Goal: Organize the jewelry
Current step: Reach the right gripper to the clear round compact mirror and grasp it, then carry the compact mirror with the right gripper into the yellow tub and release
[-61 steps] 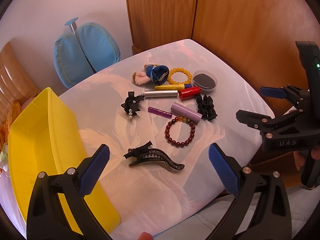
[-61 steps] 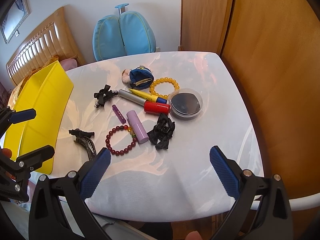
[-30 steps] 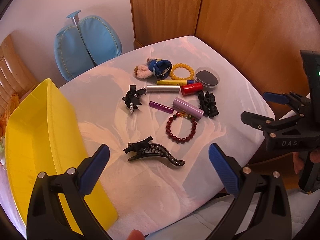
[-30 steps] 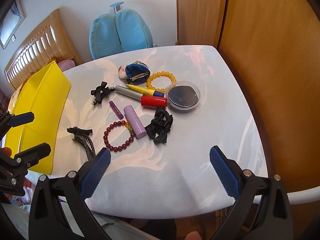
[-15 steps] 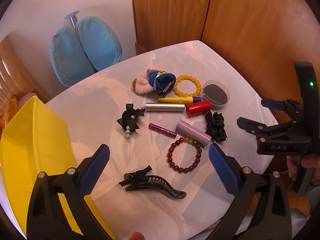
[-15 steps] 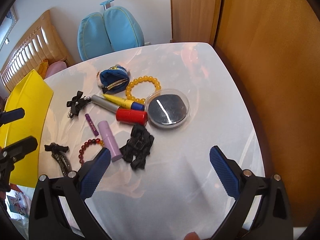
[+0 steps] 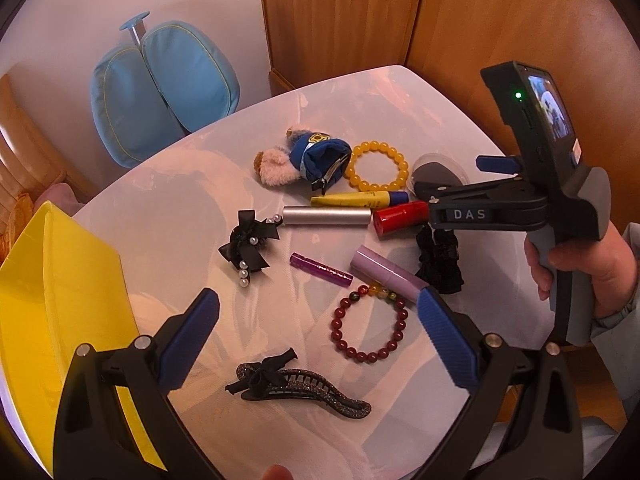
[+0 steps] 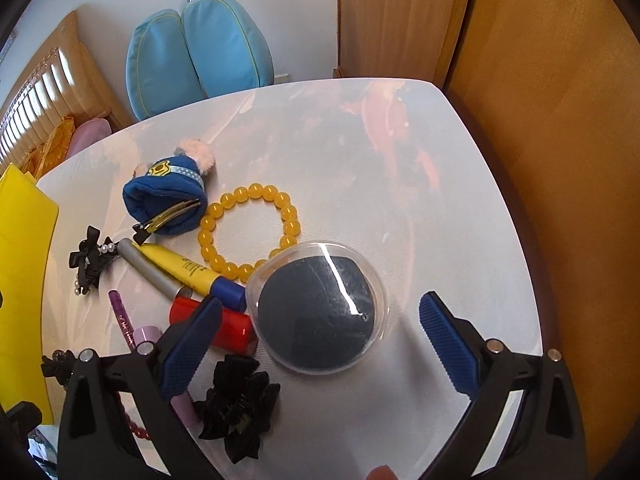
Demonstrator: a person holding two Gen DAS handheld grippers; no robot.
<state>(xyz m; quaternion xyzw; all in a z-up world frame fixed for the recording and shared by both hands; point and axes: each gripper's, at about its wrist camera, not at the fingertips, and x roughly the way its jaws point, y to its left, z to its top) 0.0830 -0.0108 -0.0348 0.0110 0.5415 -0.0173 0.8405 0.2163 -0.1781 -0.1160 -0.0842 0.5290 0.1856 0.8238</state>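
Observation:
Jewelry lies on a white table (image 7: pixel 168 208): a yellow bead bracelet (image 7: pixel 376 145) (image 8: pixel 256 190), a dark red bead bracelet (image 7: pixel 368 357), a black glitter hair claw (image 7: pixel 304 390), a black pearl bow (image 7: pixel 246 240), a black scrunchie (image 7: pixel 440 264) (image 8: pixel 236 404) and a blue plush clip (image 7: pixel 316 158) (image 8: pixel 168 200). My left gripper (image 7: pixel 320 336) hangs open above the red bracelet and the claw. My right gripper (image 8: pixel 320 344) (image 7: pixel 452 178) is open and empty, just over a round clear case (image 8: pixel 320 312).
A yellow tray (image 7: pixel 52 300) (image 8: pixel 20 264) stands at the table's left edge. Silver (image 7: pixel 326 216), red (image 7: pixel 400 216), yellow (image 7: pixel 352 200), lilac (image 7: pixel 384 274) and purple (image 7: pixel 320 272) tubes lie among the jewelry. A blue chair (image 8: pixel 200 44) and wooden panels (image 8: pixel 540 120) stand behind.
Both grippers have come closer to the table. The right one has moved forward over the round case and the red tube. Both stay open; nothing on the table has moved.

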